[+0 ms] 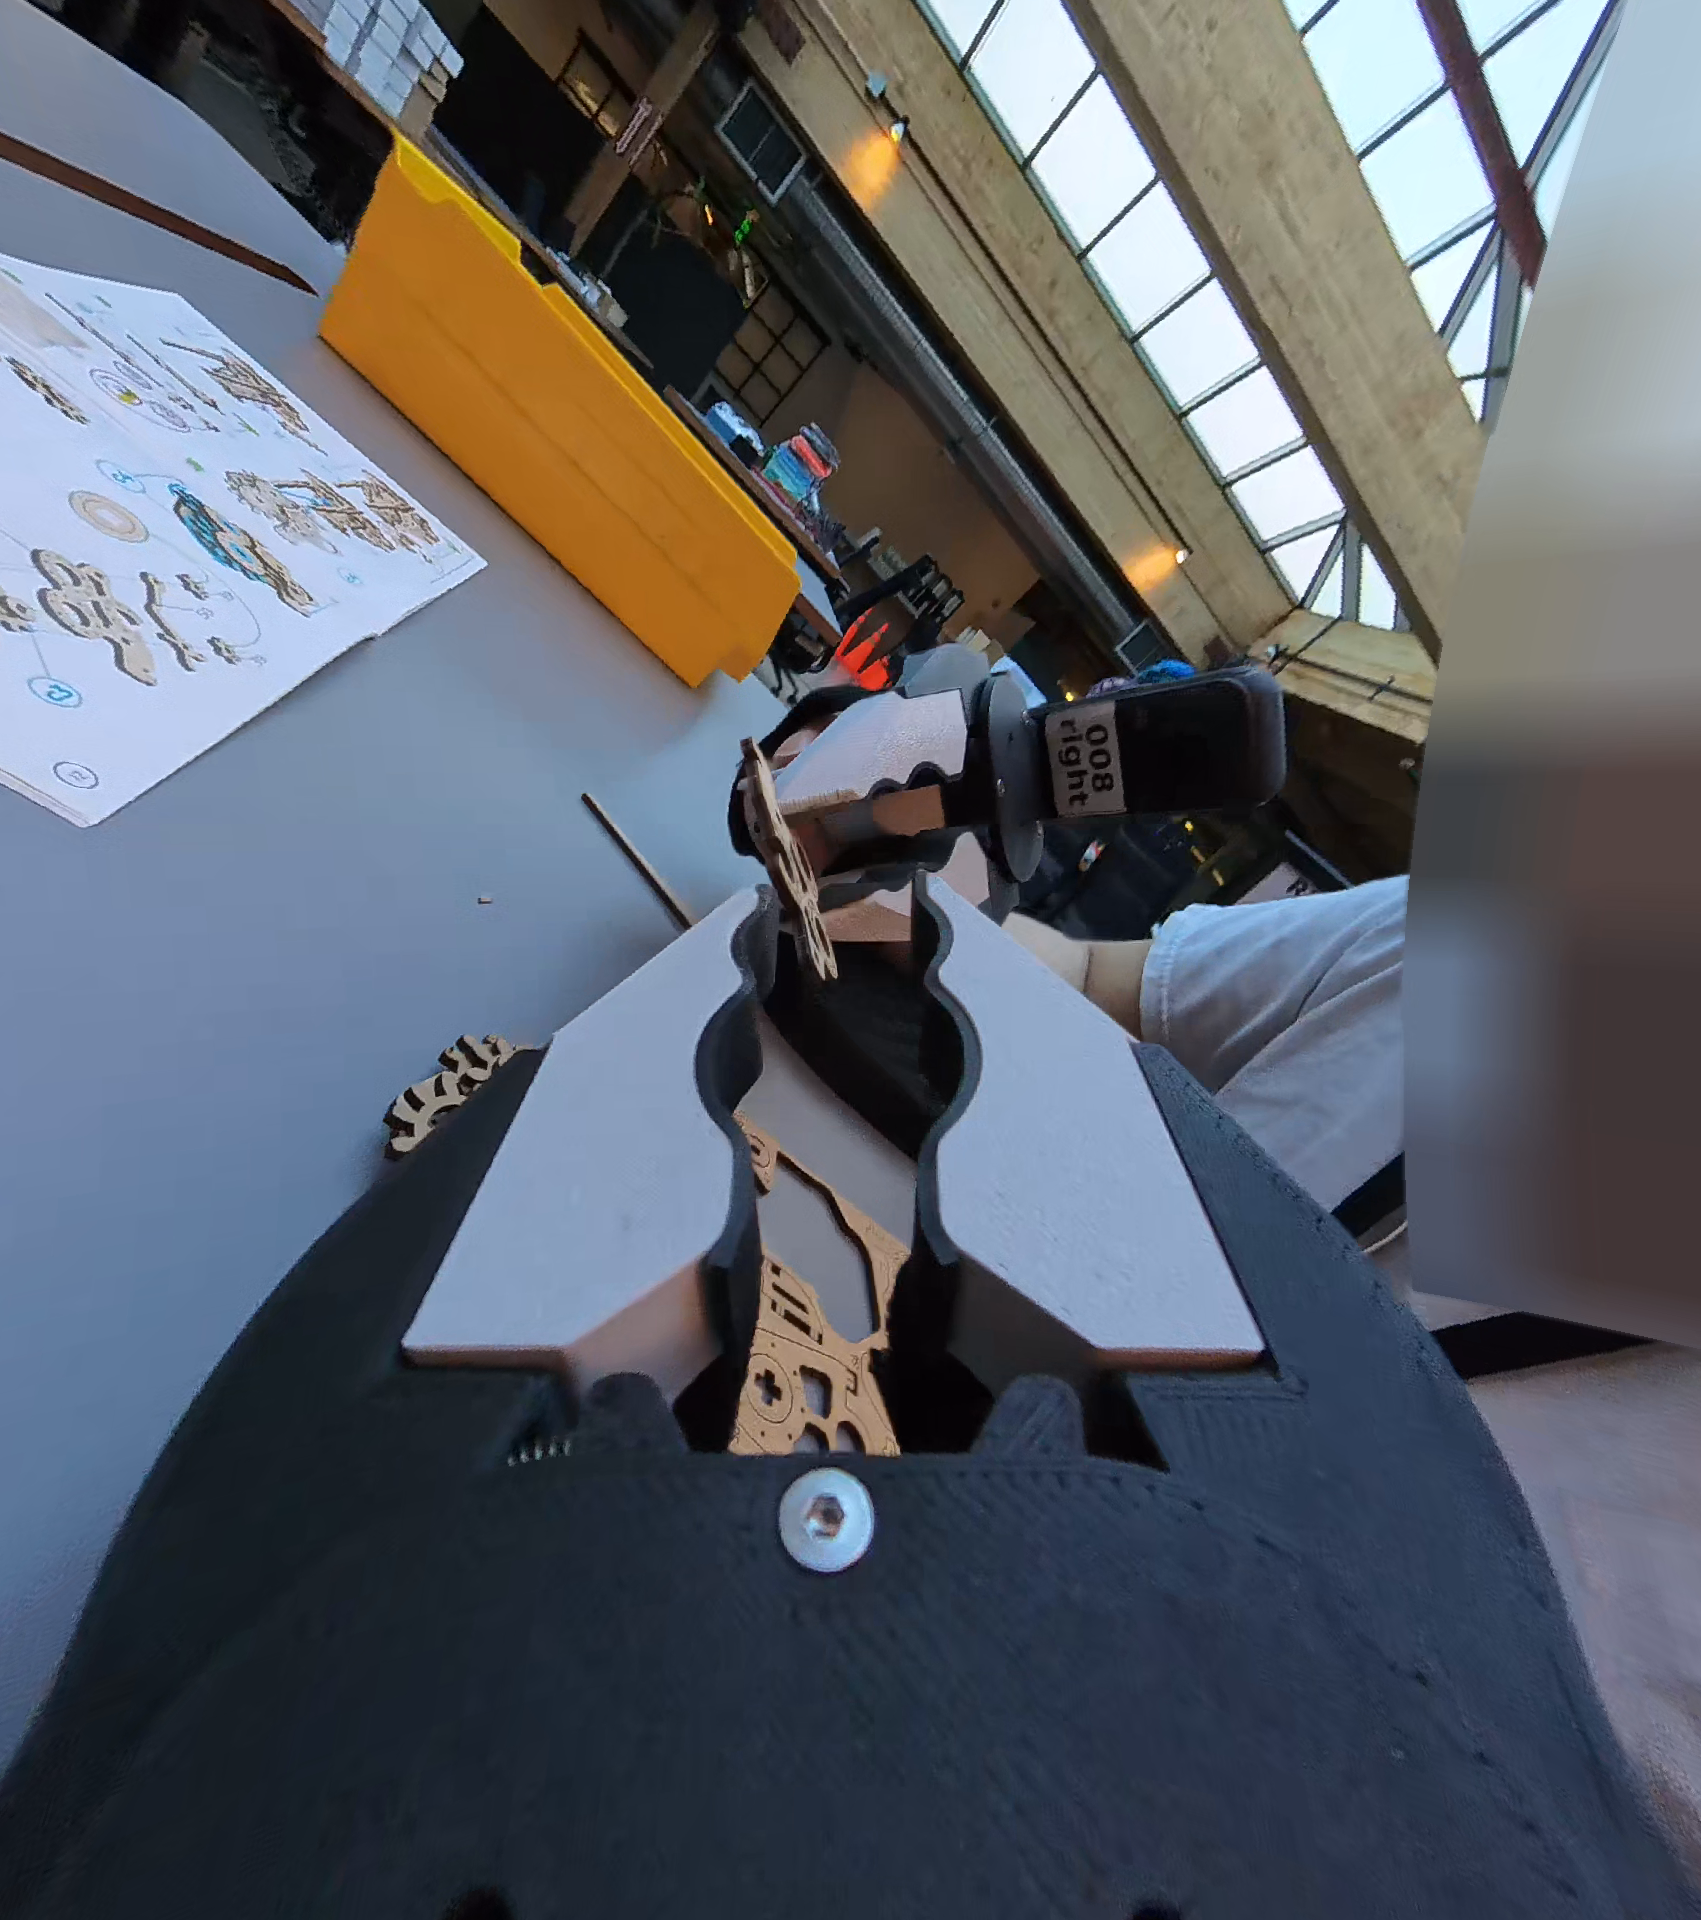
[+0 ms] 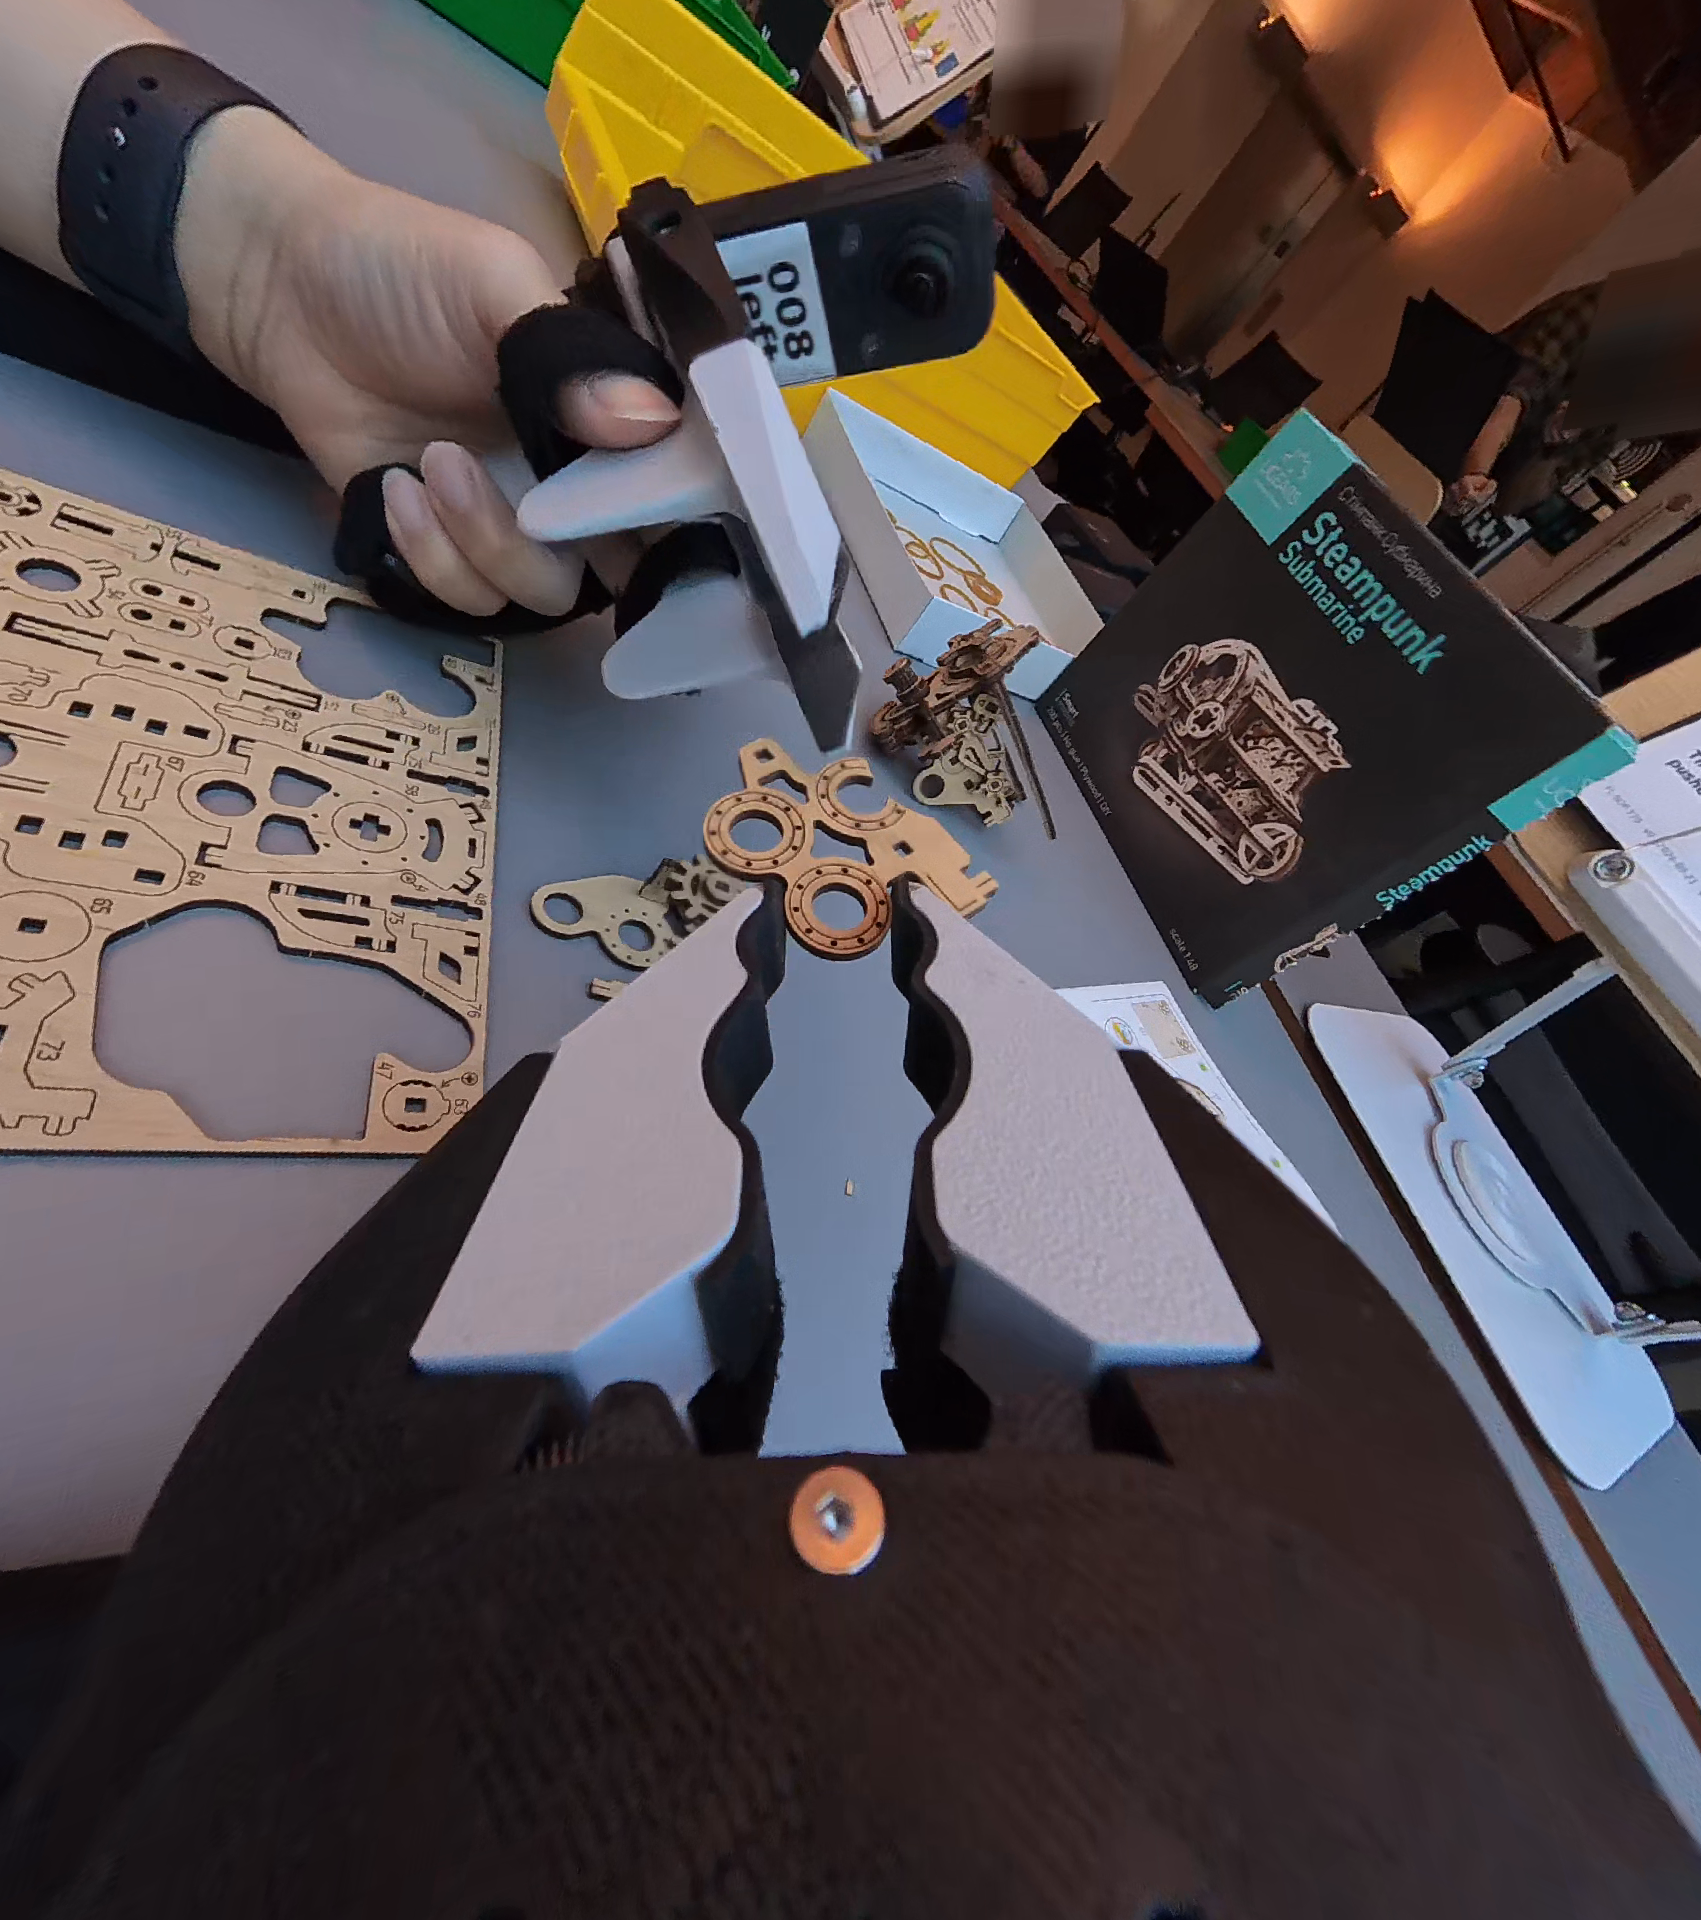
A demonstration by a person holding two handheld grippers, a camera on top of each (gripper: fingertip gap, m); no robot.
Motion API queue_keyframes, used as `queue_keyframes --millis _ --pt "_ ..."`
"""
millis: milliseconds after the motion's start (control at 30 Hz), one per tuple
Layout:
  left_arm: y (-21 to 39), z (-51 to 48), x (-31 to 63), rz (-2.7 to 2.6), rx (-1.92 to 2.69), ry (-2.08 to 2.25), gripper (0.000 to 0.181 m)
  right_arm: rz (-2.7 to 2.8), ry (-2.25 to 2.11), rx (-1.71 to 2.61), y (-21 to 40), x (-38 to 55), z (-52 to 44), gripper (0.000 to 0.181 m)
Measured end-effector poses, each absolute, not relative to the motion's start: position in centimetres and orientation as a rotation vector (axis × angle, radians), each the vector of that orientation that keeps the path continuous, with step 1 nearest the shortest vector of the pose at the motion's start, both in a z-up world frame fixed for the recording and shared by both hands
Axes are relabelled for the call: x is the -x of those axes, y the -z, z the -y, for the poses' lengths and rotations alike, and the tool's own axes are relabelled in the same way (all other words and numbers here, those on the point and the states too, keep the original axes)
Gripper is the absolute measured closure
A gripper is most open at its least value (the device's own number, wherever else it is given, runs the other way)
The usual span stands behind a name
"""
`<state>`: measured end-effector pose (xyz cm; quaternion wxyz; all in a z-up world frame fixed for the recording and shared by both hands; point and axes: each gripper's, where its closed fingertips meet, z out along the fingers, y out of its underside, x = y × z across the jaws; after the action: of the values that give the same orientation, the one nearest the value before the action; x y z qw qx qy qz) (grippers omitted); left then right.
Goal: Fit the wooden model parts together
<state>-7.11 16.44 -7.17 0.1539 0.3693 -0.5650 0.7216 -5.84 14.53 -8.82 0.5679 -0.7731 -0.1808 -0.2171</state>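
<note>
My right gripper (image 2: 835, 906) is shut on a flat wooden plate with three rings (image 2: 794, 821), pinching its lowest ring by the edges and holding it above the grey table (image 2: 617, 1226). In the left wrist view the plate (image 1: 792, 862) shows edge-on in the right gripper (image 1: 804, 831). My left gripper (image 1: 844, 902) is open and empty, its tips just short of the plate's near end. In the right wrist view the left gripper (image 2: 830, 717) points down just behind the plate. A partly built wooden assembly (image 2: 960, 717) lies beyond.
A laser-cut wooden sheet (image 2: 150, 831) lies at left, also under my left gripper (image 1: 815, 1351). Small loose gear parts (image 2: 617, 914) lie near it. An instruction sheet (image 1: 129, 499), a yellow bin (image 1: 565, 416), a white box tray (image 2: 939, 520) and the dark kit box (image 2: 1324, 707) surround the work spot. My left and right fingertips are right by each other. The partly built wooden assembly (image 2: 960, 717) is about equally far from each gripper, around 15 cm.
</note>
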Motion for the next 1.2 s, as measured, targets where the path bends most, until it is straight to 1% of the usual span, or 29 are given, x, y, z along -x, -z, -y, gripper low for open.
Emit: queue_keyframes --millis 133,267,467,600,667,767,900,1067,1133,1200 --pt "6.5 -17.3 6.9 1.552 -1.066 -2.116 0.164 0.373 0.491 1.777 8.0 5.4 -14.3 0.162" --pt "6.5 -17.3 6.9 1.683 -1.052 -2.135 0.164 0.380 0.485 1.762 7.8 5.6 -14.2 0.162" --pt "4.3 -18.9 6.7 1.735 -0.992 -2.277 0.167 0.397 0.520 1.733 7.2 5.5 -14.1 0.162" --pt "3.9 -19.8 6.4 1.802 -1.015 -2.318 0.167 0.440 0.667 1.732 6.7 4.1 -13.5 0.162" --pt "4.3 -19.6 6.4 1.855 -1.026 -2.300 0.167 0.475 0.708 1.731 7.0 3.7 -13.1 0.162" --pt "5.6 -18.7 6.3 1.969 -1.045 -2.233 0.167 0.492 0.657 1.711 7.2 4.1 -13.3 0.162" --pt "6.8 -17.0 6.1 1.989 -1.055 -2.159 0.164 0.530 0.639 1.725 8.0 4.4 -14.0 0.162" --pt "6.8 -16.0 3.7 1.991 -1.088 -2.123 0.155 0.565 0.663 1.718 8.2 4.6 -14.2 0.162" --pt "7.3 -15.2 3.3 2.024 -1.053 -2.034 0.156 0.554 0.692 1.720 8.2 4.2 -14.0 0.162" --pt "7.8 -14.4 3.7 2.025 -0.976 -1.947 0.168 0.551 0.690 1.718 8.3 4.1 -13.9 0.162"
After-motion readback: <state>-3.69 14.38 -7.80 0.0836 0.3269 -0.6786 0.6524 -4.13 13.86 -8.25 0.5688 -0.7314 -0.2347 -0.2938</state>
